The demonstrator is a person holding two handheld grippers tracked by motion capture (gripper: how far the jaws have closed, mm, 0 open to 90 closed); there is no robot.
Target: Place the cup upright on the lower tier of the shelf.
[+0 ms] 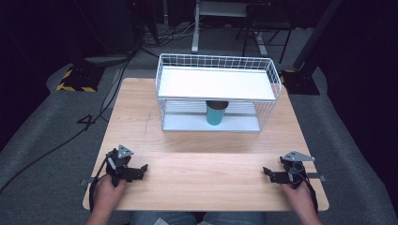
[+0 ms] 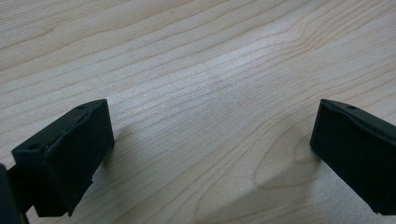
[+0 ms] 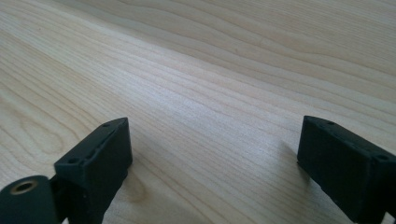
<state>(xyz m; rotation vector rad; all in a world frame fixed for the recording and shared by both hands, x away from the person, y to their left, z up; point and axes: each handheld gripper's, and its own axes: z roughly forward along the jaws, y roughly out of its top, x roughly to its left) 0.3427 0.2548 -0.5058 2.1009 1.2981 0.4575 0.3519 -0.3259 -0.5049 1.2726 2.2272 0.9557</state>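
Nothing readable appeared on any surface: no brand, label or lettering could be made out on the things before you.

Your wooden table (image 1: 187, 183) was the largest thing, pale, with a long flowing grain that ran across both gripper views. At its far side stood a white wire shelf rack (image 1: 277, 82) with a flat white upper shelf and a lower shelf beneath it. On that lower shelf, near its front edge and about the middle, stood a teal cup (image 1: 216, 114), upright, with a dark mouth and a plain wall; it sat under the upper shelf, well apart from both of your hands. Any print on it was too small to tell.

You had your left gripper (image 1: 141, 171) resting on the near left part of the table, pointing inward toward the middle. Its jaws were spread wide, with bare wood between them in the left gripper view (image 2: 210, 144).

You had your right gripper (image 1: 268, 172) on the near right part of the table, pointing inward as well. Its jaws stood apart too, and nothing lay between them in the right gripper view (image 3: 212, 163).
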